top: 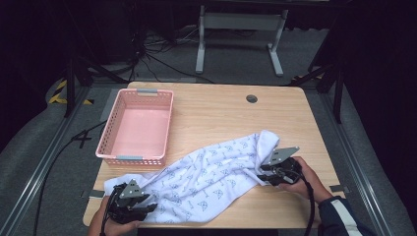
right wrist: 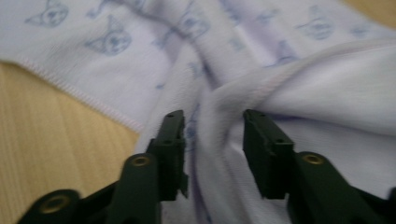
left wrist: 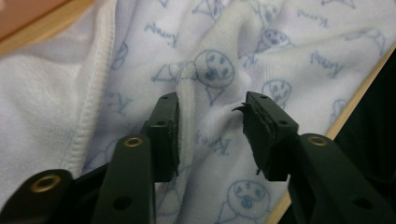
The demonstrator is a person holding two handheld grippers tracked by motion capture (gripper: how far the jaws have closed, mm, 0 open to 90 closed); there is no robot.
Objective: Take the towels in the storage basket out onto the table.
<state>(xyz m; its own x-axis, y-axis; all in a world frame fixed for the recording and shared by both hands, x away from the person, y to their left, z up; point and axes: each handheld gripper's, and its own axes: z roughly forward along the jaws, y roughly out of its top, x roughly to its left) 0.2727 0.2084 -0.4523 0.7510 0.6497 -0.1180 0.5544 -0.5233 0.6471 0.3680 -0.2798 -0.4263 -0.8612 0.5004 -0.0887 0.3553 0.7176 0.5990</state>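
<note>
The printed towel [top: 206, 174] is straddled at opposite ends by the left gripper [left wrist: 212, 135] and right gripper [right wrist: 212, 149], jaws apart; closing is judged next.

The high view looks forward and down from above the near edge of the light wooden desk [top: 216, 108], taking in its whole top. The left gripper view rides low behind its black tongs [left wrist: 212, 135], close over the white cloth with blue cat prints [left wrist: 289, 60] near the desk's near edge. The right gripper view sits equally close behind its tongs [right wrist: 214, 154], over that cloth [right wrist: 327, 98]; all three views share it.
</note>
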